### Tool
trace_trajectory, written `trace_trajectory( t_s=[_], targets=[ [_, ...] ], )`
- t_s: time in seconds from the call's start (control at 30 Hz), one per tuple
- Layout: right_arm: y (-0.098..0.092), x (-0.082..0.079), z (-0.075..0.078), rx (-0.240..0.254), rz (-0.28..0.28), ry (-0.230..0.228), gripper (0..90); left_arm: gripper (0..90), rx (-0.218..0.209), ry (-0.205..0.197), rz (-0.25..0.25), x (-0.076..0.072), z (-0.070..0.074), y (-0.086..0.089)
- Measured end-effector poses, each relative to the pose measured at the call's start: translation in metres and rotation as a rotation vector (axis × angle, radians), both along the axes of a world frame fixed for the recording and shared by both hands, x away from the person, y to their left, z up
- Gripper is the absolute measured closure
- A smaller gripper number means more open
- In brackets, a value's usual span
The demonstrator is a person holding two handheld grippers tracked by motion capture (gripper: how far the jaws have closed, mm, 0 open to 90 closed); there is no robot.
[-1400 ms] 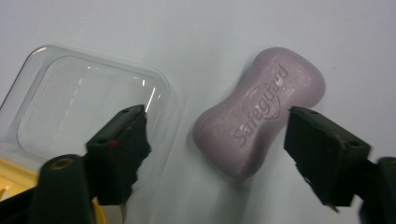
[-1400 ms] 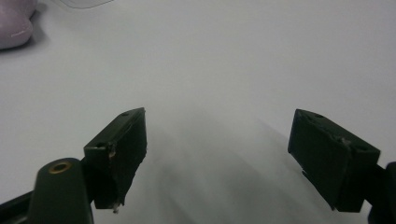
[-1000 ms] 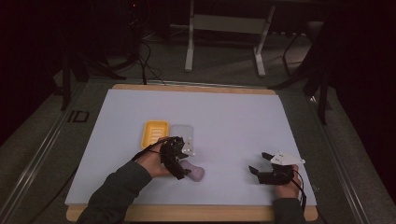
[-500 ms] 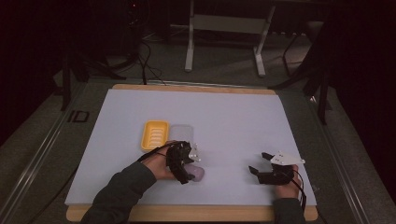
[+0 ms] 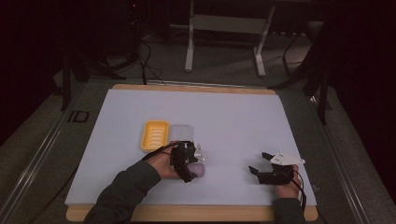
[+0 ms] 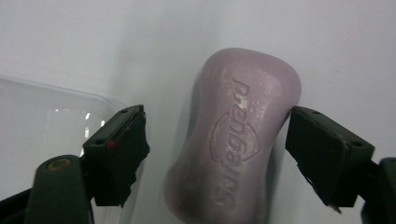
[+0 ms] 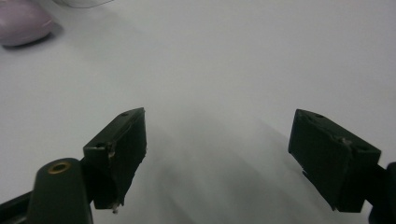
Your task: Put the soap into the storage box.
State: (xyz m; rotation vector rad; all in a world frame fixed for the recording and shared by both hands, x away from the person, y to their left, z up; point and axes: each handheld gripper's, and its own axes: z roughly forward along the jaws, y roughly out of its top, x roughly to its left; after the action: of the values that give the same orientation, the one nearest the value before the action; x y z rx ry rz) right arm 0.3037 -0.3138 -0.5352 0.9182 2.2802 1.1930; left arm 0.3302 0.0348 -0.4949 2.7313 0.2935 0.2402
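A lilac bar of soap with an embossed logo lies flat on the white table mat. In the high view the soap is just in front of my left gripper. My left gripper straddles the bar, and its jaws have just been closing. The right-hand pad meets the soap's edge, while the left-hand pad stands a gap away from it. My right gripper rests open on the mat at the near right, with nothing between its fingers.
A yellow ribbed soap dish and a clear plastic lid lie side by side just beyond my left hand. The lid's corner is beside the left jaw. The soap is far off at the right gripper view's top left.
My left gripper has slid toward the near edge and a little right, from beside the clear lid down over the soap. The right gripper has stayed put.
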Motion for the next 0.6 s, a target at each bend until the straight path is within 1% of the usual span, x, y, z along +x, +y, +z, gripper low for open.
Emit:
trace_trajectory(
  t_s=[0.03,0.07,0.1,0.13,0.17,0.2,0.23,0.27,0.3,0.33,0.4,0.43,0.47,0.53,0.57,0.6],
  targets=[
    [0.0,0.0,0.0,0.0,0.0,0.0,19.0,24.2,0.0,0.0,0.0,0.0,0.0,0.0],
    [0.0,0.0,0.0,0.0,0.0,0.0,18.9,25.3,0.004,0.024,0.017,0.004,-0.001,0.0],
    [0.0,0.0,0.0,0.0,0.0,0.0,18.9,26.8,0.004,0.024,0.017,0.004,-0.001,0.0],
    [0.0,0.0,0.0,0.0,0.0,0.0,19.0,29.3,0.005,0.038,0.025,0.006,-0.002,-0.001],
    [0.0,0.0,0.0,0.0,0.001,0.0,19.0,30.1,0.029,0.064,0.042,0.009,-0.005,-0.002],
    [0.0,0.0,0.0,0.0,0.001,0.0,19.0,30.3,0.04,0.075,0.048,0.01,-0.006,-0.002],
    [0.0,0.0,0.0,-0.001,0.0,0.001,19.0,31.2,0.04,0.075,0.048,0.01,-0.006,-0.002],
    [0.0,0.0,0.0,-0.001,0.001,0.001,19.0,32.6,0.038,0.105,0.05,0.012,-0.009,-0.003],
    [0.0,0.0,0.0,-0.001,0.001,0.001,19.0,33.5,0.038,0.105,0.05,0.012,-0.009,-0.003],
    [0.0,0.0,0.0,-0.002,0.001,0.001,19.0,34.1,0.044,0.134,0.055,0.015,-0.011,-0.003],
    [0.0,0.0,0.0,-0.001,0.0,0.002,19.0,34.8,0.045,0.139,0.059,0.016,-0.011,-0.003],
    [0.001,0.0,0.0,-0.002,0.0,0.002,19.0,36.1,0.057,0.15,0.056,0.018,-0.009,-0.004],
    [0.001,0.0,0.0,-0.002,0.0,0.002,19.0,37.0,0.057,0.15,0.056,0.018,-0.009,-0.004],
    [0.001,0.0,0.0,-0.003,0.0,0.003,18.9,38.1,0.075,0.155,0.048,0.018,-0.008,-0.007],
    [0.001,0.0,0.0,-0.003,0.0,0.003,19.0,38.9,0.099,0.16,0.038,0.019,-0.007,-0.009],
    [0.001,0.0,0.0,-0.003,0.0,0.003,19.0,40.1,0.099,0.16,0.038,0.019,-0.007,-0.009]
  ],
)
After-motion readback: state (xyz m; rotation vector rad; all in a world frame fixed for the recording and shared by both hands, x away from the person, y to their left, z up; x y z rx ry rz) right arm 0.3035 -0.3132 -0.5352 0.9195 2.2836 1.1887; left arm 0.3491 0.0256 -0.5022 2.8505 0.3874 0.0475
